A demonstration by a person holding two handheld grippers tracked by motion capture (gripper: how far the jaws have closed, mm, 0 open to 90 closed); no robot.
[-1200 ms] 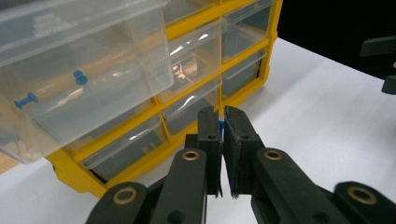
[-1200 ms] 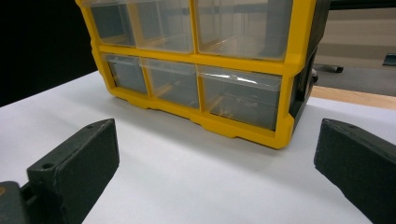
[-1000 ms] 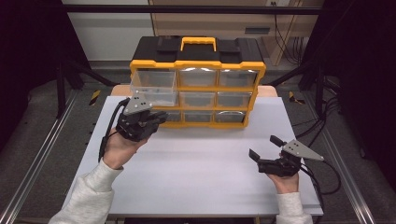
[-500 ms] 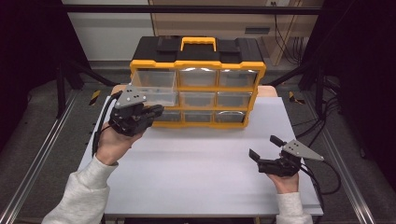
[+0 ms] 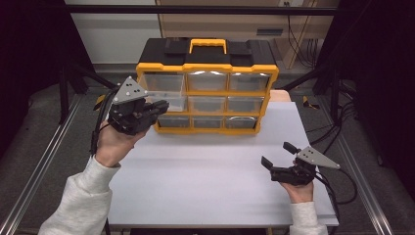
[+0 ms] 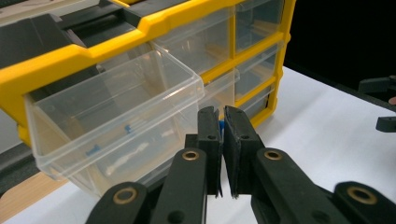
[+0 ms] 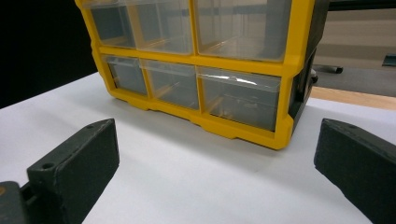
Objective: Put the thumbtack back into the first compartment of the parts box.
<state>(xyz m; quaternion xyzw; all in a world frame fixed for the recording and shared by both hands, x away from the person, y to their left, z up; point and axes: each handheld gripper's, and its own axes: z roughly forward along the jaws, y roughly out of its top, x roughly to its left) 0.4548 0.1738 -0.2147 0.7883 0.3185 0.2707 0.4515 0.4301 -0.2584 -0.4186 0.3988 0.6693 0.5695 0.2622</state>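
Observation:
A yellow and black drawer cabinet stands at the back of the white table. Its top left clear drawer is pulled out, with small blue and white pieces lying inside. My left gripper hangs in the air just in front of that drawer. In the left gripper view its jaws are nearly together, and a small blue piece shows pinched between the pads. My right gripper rests low on the table at the right, open and empty, facing the cabinet.
The other clear drawers sit pushed in. Metal rails run along both sides of the table, and cables trail off at the right. A wide stretch of white tabletop lies between the two grippers.
My left hand has lifted its gripper from the table up to the height of the pulled-out drawer, jaws staying together. The right gripper has kept still.

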